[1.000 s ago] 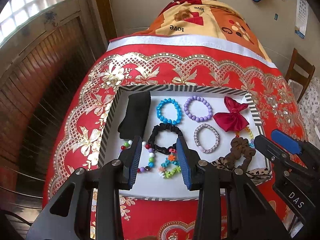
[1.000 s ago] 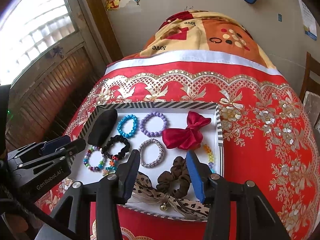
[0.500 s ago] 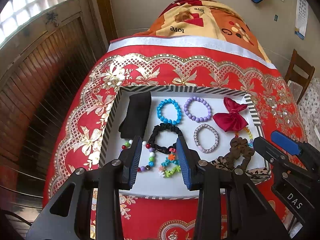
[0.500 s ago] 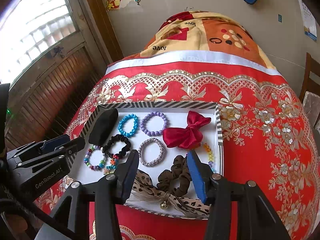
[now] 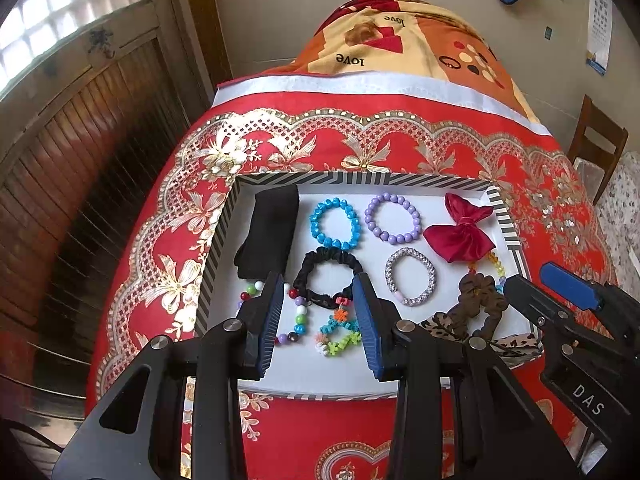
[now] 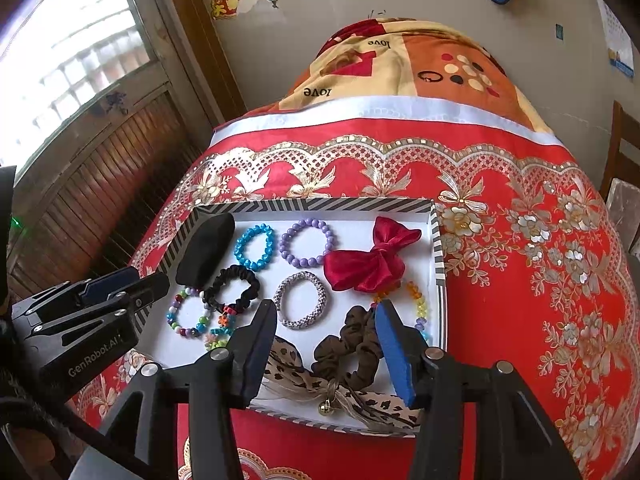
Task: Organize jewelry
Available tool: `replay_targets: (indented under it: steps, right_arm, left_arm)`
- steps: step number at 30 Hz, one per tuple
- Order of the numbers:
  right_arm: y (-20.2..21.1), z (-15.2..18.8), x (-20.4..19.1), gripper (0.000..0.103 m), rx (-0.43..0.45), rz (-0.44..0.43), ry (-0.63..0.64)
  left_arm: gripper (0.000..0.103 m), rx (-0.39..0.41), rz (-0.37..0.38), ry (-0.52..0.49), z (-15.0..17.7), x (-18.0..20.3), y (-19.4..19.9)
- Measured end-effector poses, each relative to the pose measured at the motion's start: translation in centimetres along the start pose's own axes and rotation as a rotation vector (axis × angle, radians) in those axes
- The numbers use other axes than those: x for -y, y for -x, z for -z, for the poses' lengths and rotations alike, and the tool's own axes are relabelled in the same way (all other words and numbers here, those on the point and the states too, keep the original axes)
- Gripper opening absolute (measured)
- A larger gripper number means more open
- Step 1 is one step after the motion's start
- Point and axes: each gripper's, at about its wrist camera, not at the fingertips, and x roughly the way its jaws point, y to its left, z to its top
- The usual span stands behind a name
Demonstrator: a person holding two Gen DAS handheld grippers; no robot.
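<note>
With both the left gripper (image 5: 318, 312) and right gripper (image 6: 326, 342) jaws apart and empty, the soft, light brown fabric scrunchie (image 6: 352, 354) near the striped tray's (image 6: 437, 240) near right corner likely wants pinching across its ruffled band.

Bright daylight from the overexposed window (image 6: 60, 60); sharp focus, fisheye-curved edges.

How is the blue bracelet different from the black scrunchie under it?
The blue bracelet is made of shiny hard beads; the black scrunchie is soft gathered cloth. The blue bracelet lies alone on the white tray floor, nearer the far rim; the black scrunchie overlaps a colourful bracelet. Both are rings lying flat in the tray.
</note>
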Motion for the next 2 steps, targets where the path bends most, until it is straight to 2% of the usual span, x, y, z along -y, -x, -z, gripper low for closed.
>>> replay_targets:
  steps: [2]
  right_arm:
    - [-0.05, 0.04, 0.26, 0.049, 0.000, 0.000, -0.005]
  left_arm:
    - [0.035, -0.005, 0.000, -0.005, 0.00, 0.16, -0.29]
